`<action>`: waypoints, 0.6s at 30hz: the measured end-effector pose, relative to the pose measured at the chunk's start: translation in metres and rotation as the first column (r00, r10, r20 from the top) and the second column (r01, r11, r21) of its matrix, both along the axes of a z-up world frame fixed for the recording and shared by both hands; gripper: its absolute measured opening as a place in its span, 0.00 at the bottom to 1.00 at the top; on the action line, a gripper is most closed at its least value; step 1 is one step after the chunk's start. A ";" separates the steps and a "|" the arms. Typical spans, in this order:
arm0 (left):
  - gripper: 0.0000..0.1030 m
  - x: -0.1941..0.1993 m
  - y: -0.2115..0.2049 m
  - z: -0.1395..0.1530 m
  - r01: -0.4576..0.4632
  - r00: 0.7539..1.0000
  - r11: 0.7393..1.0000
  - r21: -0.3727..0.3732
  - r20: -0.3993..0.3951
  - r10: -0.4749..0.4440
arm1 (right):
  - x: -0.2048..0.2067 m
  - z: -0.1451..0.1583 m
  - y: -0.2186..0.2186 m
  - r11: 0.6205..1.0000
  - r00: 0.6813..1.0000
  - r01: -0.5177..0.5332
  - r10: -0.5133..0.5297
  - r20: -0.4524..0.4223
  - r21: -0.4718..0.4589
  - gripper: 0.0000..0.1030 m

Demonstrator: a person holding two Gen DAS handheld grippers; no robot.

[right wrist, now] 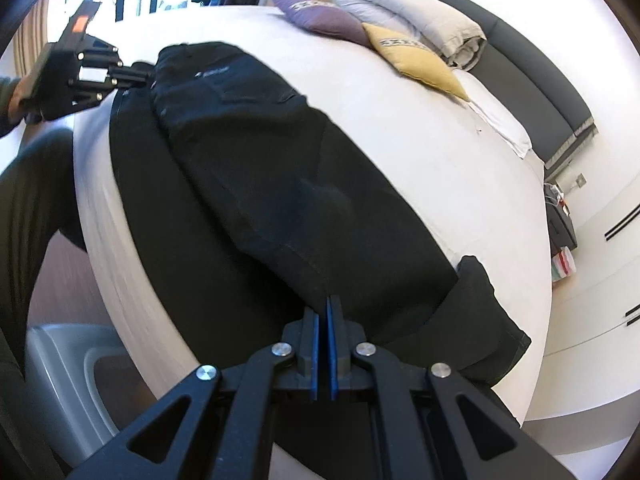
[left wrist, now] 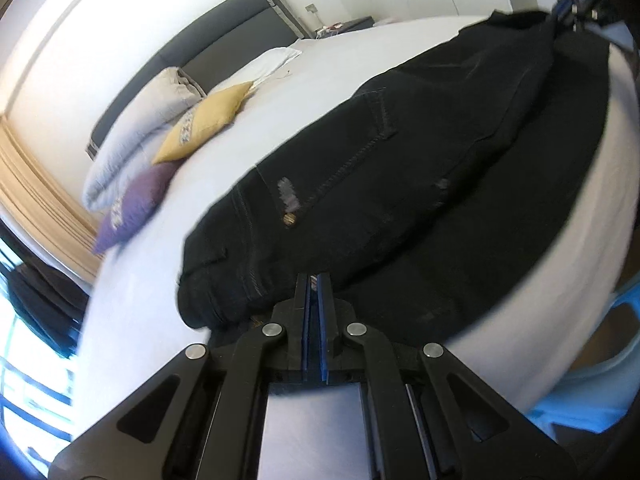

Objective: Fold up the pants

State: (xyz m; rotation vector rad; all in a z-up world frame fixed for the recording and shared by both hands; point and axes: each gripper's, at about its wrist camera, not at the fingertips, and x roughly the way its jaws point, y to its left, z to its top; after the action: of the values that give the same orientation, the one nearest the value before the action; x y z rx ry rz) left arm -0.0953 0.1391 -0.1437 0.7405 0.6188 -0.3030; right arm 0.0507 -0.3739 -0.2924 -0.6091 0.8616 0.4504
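Observation:
Black pants (left wrist: 420, 168) lie along the near edge of a white bed (left wrist: 312, 80), one leg folded over the other. My left gripper (left wrist: 314, 280) is shut on the waistband end, near the metal button (left wrist: 289, 220). My right gripper (right wrist: 327, 304) is shut on the leg hem end of the pants (right wrist: 260, 184). The right gripper shows in the left wrist view (left wrist: 568, 12) at the far end of the pants. The left gripper shows in the right wrist view (right wrist: 132, 74) at the waist end.
A purple cushion (left wrist: 132, 204), a yellow cushion (left wrist: 204, 124) and a folded grey duvet (left wrist: 132, 136) lie by the dark headboard (left wrist: 224, 28). A light blue plastic stool (left wrist: 600, 380) stands beside the bed. White wardrobes (right wrist: 600, 300) stand beyond the bed.

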 end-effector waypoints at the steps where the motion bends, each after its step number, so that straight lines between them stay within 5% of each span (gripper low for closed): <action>1: 0.02 0.003 0.000 0.001 0.005 1.000 1.000 0.019 0.012 -0.005 | 0.001 0.001 -0.001 1.000 1.000 0.005 -0.005 -0.001 0.008 0.05; 10: 0.03 0.018 0.004 -0.014 0.146 0.989 0.961 0.233 -0.008 -0.149 | 0.002 0.010 -0.011 0.992 0.999 0.052 -0.051 -0.015 0.115 0.05; 18: 0.04 0.023 -0.005 -0.017 0.218 0.975 0.956 0.195 -0.075 -0.207 | 0.009 0.038 -0.024 0.959 0.994 0.108 -0.111 -0.003 0.263 0.05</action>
State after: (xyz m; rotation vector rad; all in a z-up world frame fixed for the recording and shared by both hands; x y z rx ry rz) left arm -0.0725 0.1340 -0.1603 1.0010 0.6278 -0.4647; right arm 0.0599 -0.3978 -0.2548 -0.3172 0.8039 0.4510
